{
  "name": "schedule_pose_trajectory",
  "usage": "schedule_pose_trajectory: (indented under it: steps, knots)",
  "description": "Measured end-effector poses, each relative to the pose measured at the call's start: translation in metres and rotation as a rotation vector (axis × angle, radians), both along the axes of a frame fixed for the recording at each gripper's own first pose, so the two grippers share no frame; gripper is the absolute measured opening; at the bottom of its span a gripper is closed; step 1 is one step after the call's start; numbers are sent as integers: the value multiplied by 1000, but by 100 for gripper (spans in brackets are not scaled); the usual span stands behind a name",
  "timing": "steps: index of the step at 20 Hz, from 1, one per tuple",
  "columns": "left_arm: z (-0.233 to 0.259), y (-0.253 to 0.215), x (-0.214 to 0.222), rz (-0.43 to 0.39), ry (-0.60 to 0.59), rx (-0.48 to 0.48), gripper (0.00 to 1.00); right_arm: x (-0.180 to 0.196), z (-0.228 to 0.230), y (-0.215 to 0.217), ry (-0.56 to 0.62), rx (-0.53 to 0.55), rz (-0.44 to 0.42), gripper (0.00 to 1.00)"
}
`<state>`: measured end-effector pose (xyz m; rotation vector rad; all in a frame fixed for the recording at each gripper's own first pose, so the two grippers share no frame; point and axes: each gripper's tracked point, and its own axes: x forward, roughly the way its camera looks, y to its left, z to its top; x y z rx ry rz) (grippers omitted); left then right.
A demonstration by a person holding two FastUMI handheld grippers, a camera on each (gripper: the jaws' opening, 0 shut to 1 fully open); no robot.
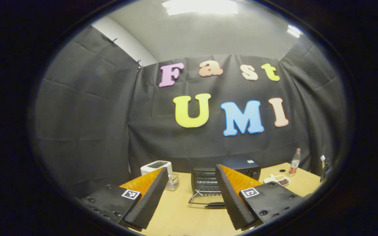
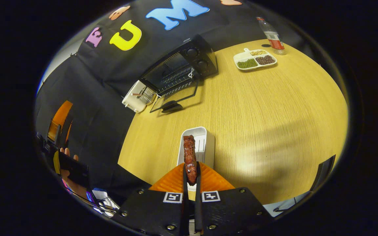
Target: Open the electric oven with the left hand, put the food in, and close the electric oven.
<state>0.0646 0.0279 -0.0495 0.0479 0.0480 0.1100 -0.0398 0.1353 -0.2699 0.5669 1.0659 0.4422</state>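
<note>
— Lower centre of the right gripper view: we record the right gripper (image 2: pixel 191 178) pinching the food (image 2: pixel 189 157), a dark glazed strip of meat, by its near end, both fingers pressed on it. The rest of the strip stands out forward over the white tray (image 2: pixel 208 144) on the table (image 2: pixel 274 124).

— How do we rate its handling?

— We judge it light, soft and probably greasy, so it could sag or slip. We would prefer a hold nearer its middle.

— And the left gripper (image 1: pixel 189 196)?

— Bottom of the left gripper view: its fingers are spread wide, holding nothing, facing the electric oven (image 1: pixel 223 172).

— State of the oven?

— Upper centre of the right gripper view: its door (image 2: pixel 176 98) lies dropped open onto the table, and the rack (image 2: pixel 176 80) inside is exposed. The route from tray to oven looks free.

— Bystanders?

— We note a white toaster (image 2: pixel 136 96) just beside the oven, a divided dish of beans (image 2: pixel 254 59) and a bottle (image 2: pixel 272 34) at upper right, well apart. The lowered door is what the strip must pass over.
</note>
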Motion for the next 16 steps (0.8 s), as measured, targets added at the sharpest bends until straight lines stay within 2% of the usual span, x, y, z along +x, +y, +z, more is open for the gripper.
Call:
schedule_pose_trajectory:
  steps: [1, 2, 4, 7, 16]
  knots:
    - [0, 2, 5, -6, -5, -5, 95, 8, 7, 2, -15, 5, -15, 7]
    - [-1, 4, 11, -13, -9, -10, 98, 17, 14, 5, -29, 12, -22, 7]
    - [-3, 10, 24, -22, -11, -20, 95, 36, 28, 12, -57, 20, -39, 7]
    - [-6, 18, 42, -39, -14, -36, 98, 71, 42, 29, -99, 38, -62, 7]
    - [-20, 62, 74, -46, -4, -26, 98, 169, 49, 89, -197, 68, -96, 7]
